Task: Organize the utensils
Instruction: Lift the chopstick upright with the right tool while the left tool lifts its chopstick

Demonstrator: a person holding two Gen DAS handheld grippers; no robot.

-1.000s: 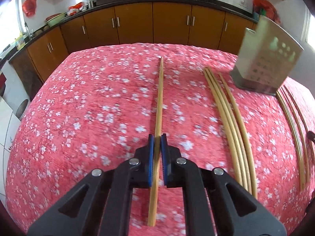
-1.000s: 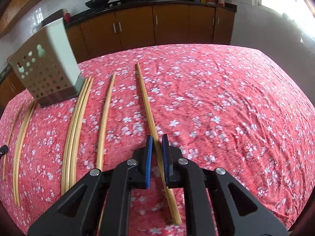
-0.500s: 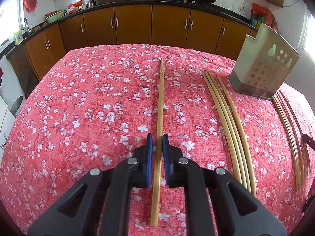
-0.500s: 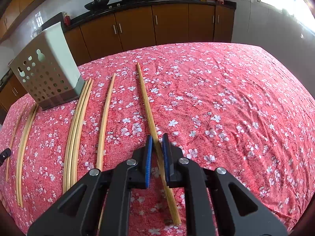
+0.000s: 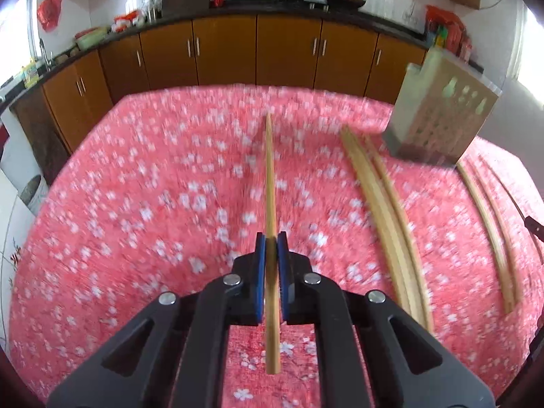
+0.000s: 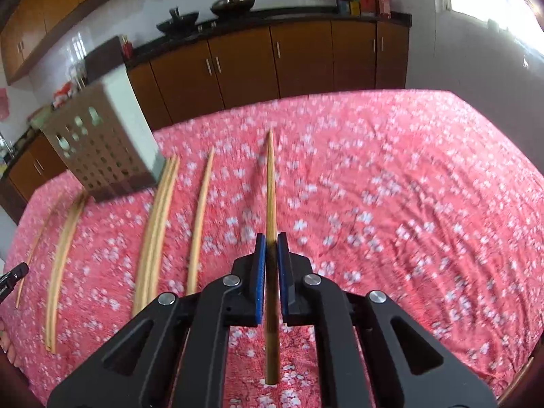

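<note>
My left gripper is shut on a bamboo chopstick and holds it lifted above the red floral tablecloth. My right gripper is shut on another chopstick, also lifted and pointing straight ahead. A perforated metal utensil holder stands at the right in the left wrist view and at the left in the right wrist view. Loose chopsticks lie on the cloth beside it.
More chopsticks lie past the holder, and a single one lies left of my right gripper. Brown kitchen cabinets run along the back. The other gripper's tip shows at each frame's edge.
Both grippers have lifted their chopsticks off the cloth. The right chopstick now points straight ahead instead of slanting left. The table looks blurred from the motion.
</note>
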